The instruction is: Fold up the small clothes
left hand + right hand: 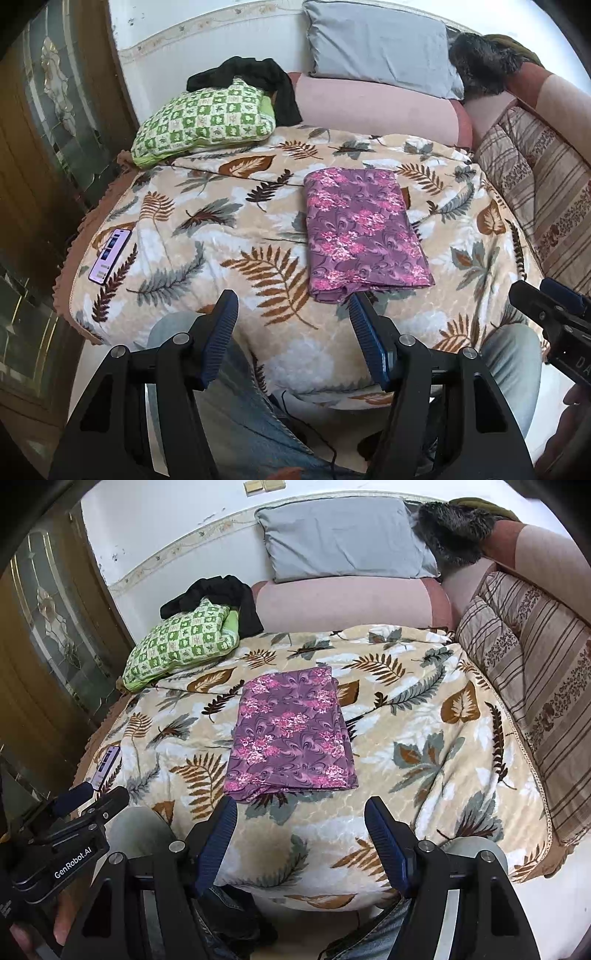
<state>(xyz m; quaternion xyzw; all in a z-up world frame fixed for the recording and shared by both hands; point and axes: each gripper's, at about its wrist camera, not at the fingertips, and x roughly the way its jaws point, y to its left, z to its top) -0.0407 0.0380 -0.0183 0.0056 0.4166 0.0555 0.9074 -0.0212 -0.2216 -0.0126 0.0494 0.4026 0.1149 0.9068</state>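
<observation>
Both my claws, left (293, 306) and right (301, 812), are hanging wide open, empty. Cloth (291, 733) is lying folded on the bed (424, 746) just ahead. Looking thin, limp, light; I'm favouring a near-corner pinch.

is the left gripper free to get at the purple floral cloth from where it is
Probably yes. The left gripper is open and empty, and the folded purple floral cloth lies flat on the leaf-print blanket just ahead of its fingertips, nothing between them.

Folded cloth (364, 229) mid-blanket (207, 206), phone (110, 255) left, pillows (380, 46) behind.
</observation>
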